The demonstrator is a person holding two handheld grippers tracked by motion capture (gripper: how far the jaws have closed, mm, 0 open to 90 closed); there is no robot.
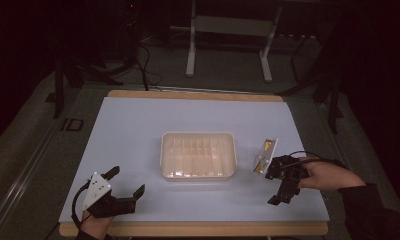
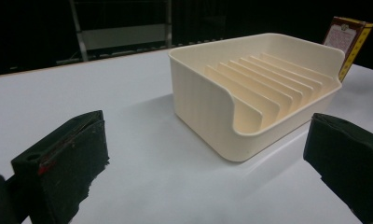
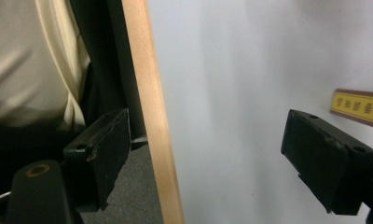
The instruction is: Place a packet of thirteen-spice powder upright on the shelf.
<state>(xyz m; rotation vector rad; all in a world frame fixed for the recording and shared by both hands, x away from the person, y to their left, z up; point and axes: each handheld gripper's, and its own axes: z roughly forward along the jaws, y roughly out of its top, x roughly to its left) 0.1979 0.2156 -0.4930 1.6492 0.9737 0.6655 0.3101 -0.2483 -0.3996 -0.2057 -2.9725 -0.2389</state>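
A cream tray (image 1: 198, 155) with a row of ribs inside sits at the table's middle; in the left gripper view this tray (image 2: 250, 93) is close ahead. A small brown and yellow box (image 1: 265, 155) stands on edge just right of the tray, also visible as the box (image 2: 348, 42) behind the tray's far corner. My left gripper (image 1: 127, 181) is open near the front left edge, with nothing between its fingers (image 2: 68, 158). My right gripper (image 1: 274, 186) is open just in front of the box, and the box's yellow edge (image 3: 359, 107) lies outside the right jaw.
The white table top (image 1: 138, 125) has a wooden front edge (image 3: 152, 116), which runs between the right gripper's jaws. A person's light shirt (image 3: 21, 56) is beyond that edge. A metal stand (image 1: 228, 35) and cables are on the dark floor behind the table.
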